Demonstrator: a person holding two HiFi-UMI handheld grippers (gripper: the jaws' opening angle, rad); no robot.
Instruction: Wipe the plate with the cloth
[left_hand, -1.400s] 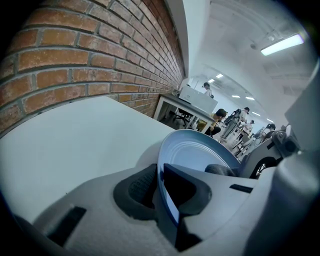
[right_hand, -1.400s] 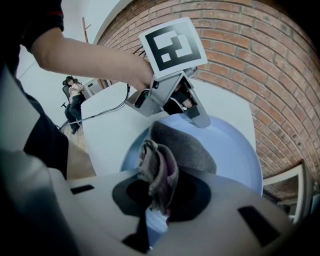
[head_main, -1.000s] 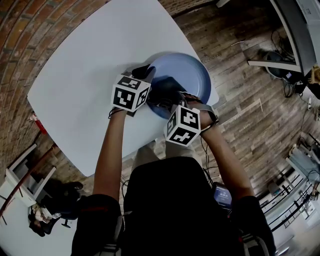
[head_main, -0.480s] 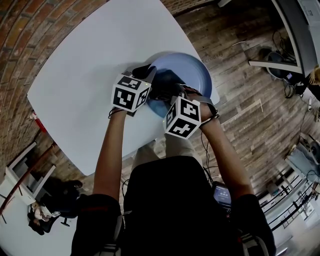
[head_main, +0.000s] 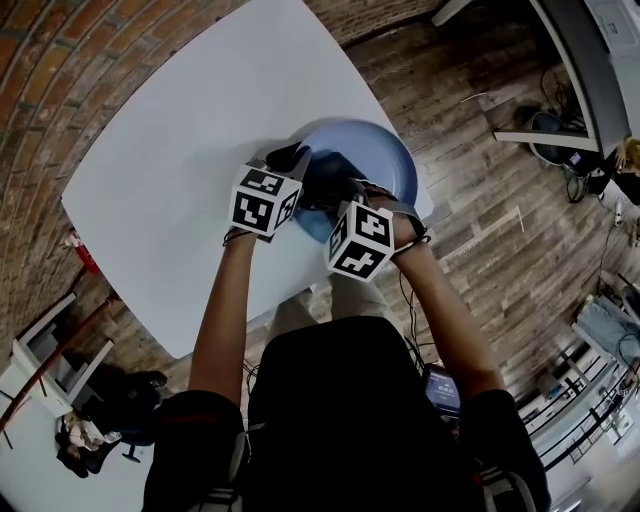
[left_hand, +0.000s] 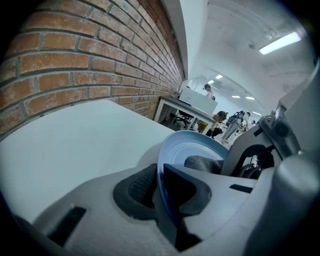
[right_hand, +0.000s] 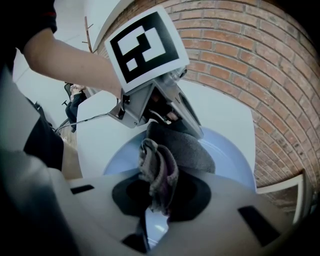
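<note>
Left hand-held gripper (left_hand: 159, 190) was clamped on the plate (left_hand: 187, 147) rim. Right hand-held gripper (right_hand: 156, 197) was clamped on the cloth (right_hand: 175, 145), bunched inside the plate, beside the left jaws. Plate sat near the white counter (head_main: 170, 170) edge.

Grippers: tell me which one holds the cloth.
The right gripper: its jaws pinch the grey cloth, while the left gripper clamps the rim of the blue plate.

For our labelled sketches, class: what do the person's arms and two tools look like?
The left tool and right tool are pale grey with dark pads, each topped by a white cube of black square markers. Short black sleeves.
</note>
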